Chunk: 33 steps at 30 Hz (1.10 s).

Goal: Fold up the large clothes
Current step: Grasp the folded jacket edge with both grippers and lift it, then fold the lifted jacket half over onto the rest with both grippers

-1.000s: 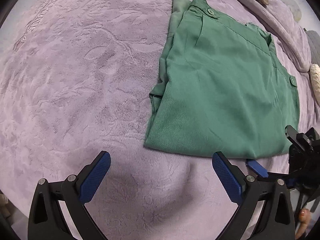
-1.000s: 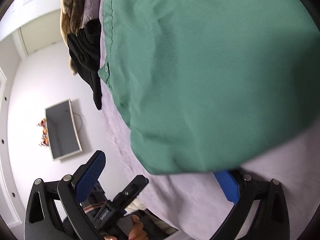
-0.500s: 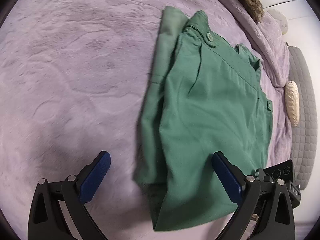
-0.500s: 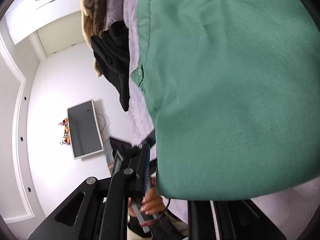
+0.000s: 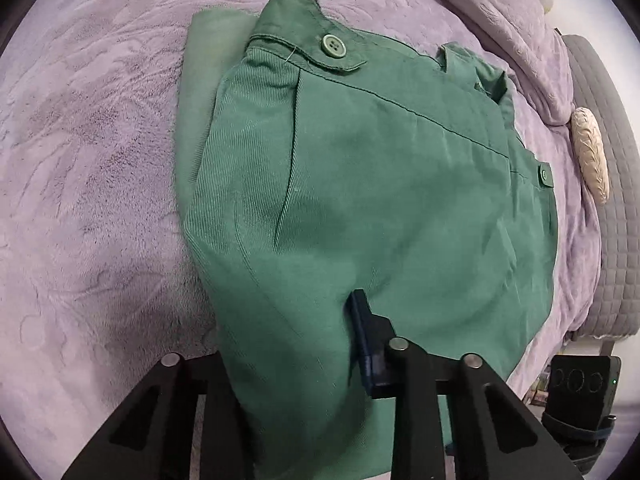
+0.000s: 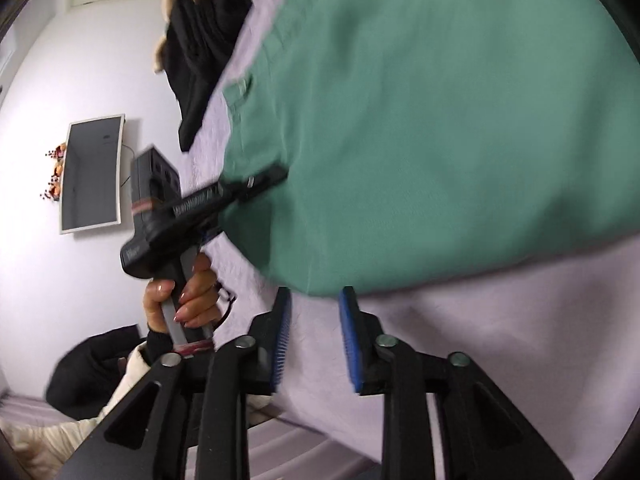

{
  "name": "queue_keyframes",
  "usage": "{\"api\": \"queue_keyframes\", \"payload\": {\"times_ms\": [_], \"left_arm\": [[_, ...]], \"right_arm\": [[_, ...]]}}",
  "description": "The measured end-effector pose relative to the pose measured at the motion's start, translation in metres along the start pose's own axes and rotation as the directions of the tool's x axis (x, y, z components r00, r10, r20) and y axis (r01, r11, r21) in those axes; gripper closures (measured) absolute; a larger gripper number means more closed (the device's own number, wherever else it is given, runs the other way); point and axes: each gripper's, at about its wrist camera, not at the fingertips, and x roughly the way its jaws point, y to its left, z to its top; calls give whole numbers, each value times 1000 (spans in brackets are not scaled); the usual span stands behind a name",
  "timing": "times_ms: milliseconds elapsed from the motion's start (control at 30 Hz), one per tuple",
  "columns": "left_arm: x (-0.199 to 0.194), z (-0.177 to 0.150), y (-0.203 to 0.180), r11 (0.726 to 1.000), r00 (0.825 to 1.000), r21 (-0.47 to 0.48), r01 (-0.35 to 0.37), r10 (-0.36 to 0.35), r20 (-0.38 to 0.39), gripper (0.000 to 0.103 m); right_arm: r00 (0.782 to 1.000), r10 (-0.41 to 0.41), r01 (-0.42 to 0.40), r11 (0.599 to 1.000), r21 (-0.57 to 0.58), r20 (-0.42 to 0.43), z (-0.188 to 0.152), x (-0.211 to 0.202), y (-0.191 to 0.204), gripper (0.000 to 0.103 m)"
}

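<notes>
A green folded garment (image 5: 380,184) with buttons lies on a purple plush bed cover (image 5: 88,168). My left gripper (image 5: 340,336) is shut on the garment's near edge; cloth bunches between its pads and hides the left pad. In the right wrist view the same garment (image 6: 440,120) fills the upper right. My right gripper (image 6: 314,328) sits just off the garment's lower edge, its blue pads a narrow gap apart with nothing between them. The left gripper (image 6: 264,178) shows there too, clamped on the cloth edge.
A grey quilted headboard (image 5: 612,200) and a cream pillow (image 5: 590,152) lie at the right. Dark and brown clothes (image 6: 200,40) are piled at the bed's far end. A wall screen (image 6: 92,172) hangs on the white wall.
My left gripper moved forward and closed on the garment's near edge. My right gripper closed to a narrow gap and came off the cloth edge.
</notes>
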Motion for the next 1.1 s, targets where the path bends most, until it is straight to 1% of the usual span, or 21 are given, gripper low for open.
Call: {"api": "queue_keyframes", "payload": {"times_ms": [33,67,100,133,167,200,233,267,300,333,433,500,567,667,733,833,900,967,1033,1067,1100], "left_arm": [[-4,1,-3,1000,1000,0,6,-6,11,84],[-8,1,-7,1000,1000,5,11,-11,27,86],[-14,0,-11,1000,999,14,17,-17,45,87],[-19,0,-16,999,998,24,21,-23,63,87],[-25,0,-23,999,996,35,29,-31,81,87],[-31,0,-29,998,995,45,36,-40,94,87],[-35,0,-37,998,993,52,41,-46,104,87],[-39,1,-46,997,992,60,49,-55,115,87],[-42,3,-55,996,990,65,58,-66,124,87],[-45,5,-65,996,989,69,65,-74,131,87],[-54,10,-101,992,984,109,64,-81,159,87],[-60,13,-133,986,980,161,53,-82,182,87],[-62,19,-169,977,975,207,56,-98,199,87],[-58,28,-227,958,969,276,77,-137,205,87],[-43,32,-270,941,973,332,59,-129,193,87],[0,31,-331,907,984,419,29,-100,148,87],[38,26,-367,877,991,480,-3,-61,116,87],[78,16,-393,847,996,529,-48,-2,94,87],[115,8,-408,825,996,559,-85,56,68,87],[128,5,-413,817,995,568,-104,83,62,87],[141,0,-418,805,990,576,-142,125,70,86]], "right_arm": [[998,-38,39,999,-24,55,4,-16,-2,68],[990,-81,86,995,-41,115,12,-32,-4,69],[980,-119,128,991,-47,159,19,-42,-8,70],[968,-171,182,982,-43,183,28,-48,-15,74],[961,-204,214,976,-38,189,35,-47,-21,79],[957,-223,233,972,-36,186,41,-44,-33,82],[958,-238,245,969,-24,157,46,-34,-46,84],[960,-251,254,967,-7,126,49,-26,-58,84],[963,-250,251,968,8,103,50,-18,-69,84],[965,-240,240,971,14,104,50,-14,-76,84],[976,-189,189,982,14,104,49,-19,-82,84],[987,-131,130,991,16,96,47,-29,-90,84],[993,-68,66,997,26,97,45,-41,-97,83],[990,8,-14,999,41,138,34,-67,-105,82],[982,31,-42,997,59,185,28,-95,-118,82],[969,40,-69,991,111,244,21,-127,-146,82],[961,42,-89,982,163,273,17,-142,-170,82],[957,48,-112,971,210,286,14,-151,-193,82],[952,76,-152,959,241,296,10,-156,-209,82],[950,86,-164,955,246,300,8,-158,-213,82],[949,90,-169,954,246,301,7,-161,-216,82]]}}
